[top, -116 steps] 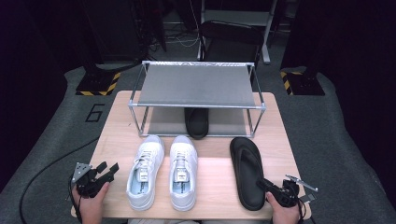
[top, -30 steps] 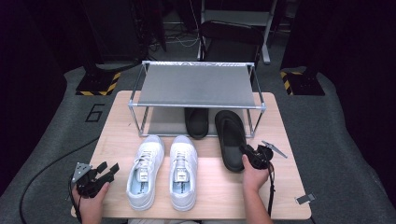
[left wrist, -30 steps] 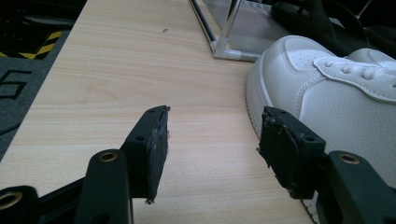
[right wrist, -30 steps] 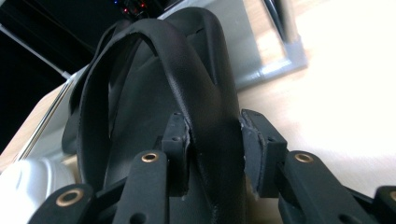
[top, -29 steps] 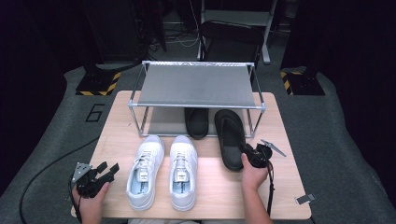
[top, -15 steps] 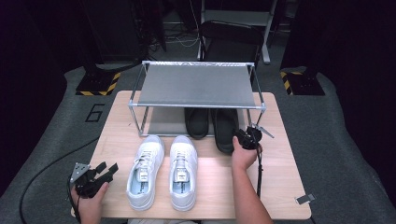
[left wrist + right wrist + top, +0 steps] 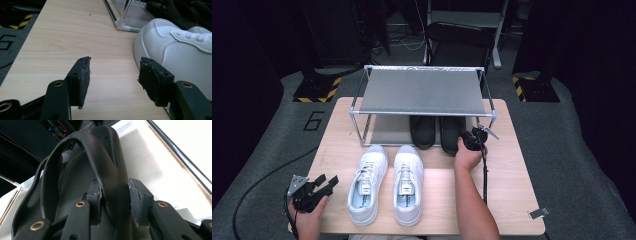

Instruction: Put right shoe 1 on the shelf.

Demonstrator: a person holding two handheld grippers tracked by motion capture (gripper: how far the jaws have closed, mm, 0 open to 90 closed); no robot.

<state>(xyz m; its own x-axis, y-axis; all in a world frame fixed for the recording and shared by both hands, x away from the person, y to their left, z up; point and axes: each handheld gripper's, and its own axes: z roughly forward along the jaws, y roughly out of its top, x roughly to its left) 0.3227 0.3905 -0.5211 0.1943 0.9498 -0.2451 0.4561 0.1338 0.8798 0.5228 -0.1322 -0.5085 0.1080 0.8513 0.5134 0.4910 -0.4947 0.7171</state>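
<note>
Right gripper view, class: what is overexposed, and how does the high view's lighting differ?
Right gripper view: the table beyond the rack rail is blown out white, while the black slipper between the jaws stays sharp. High view: the table is evenly lit, the surroundings dark.

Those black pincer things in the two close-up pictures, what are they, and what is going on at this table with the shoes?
No robot here: a person holds a hand tool with two black fingers in each hand. The high view looks down on the wooden table from above the person. The other two pictures come from small cameras riding on each tool, looking along its fingers.

On the table stand a pair of white sneakers and a metal shoe rack. Two black sandals lie under the rack's shelf.

The right gripper is closed on the strap of the right black sandal, at the rack's front edge. The left gripper rests near the table's front left corner, fingers open and empty, beside the left sneaker.
</note>
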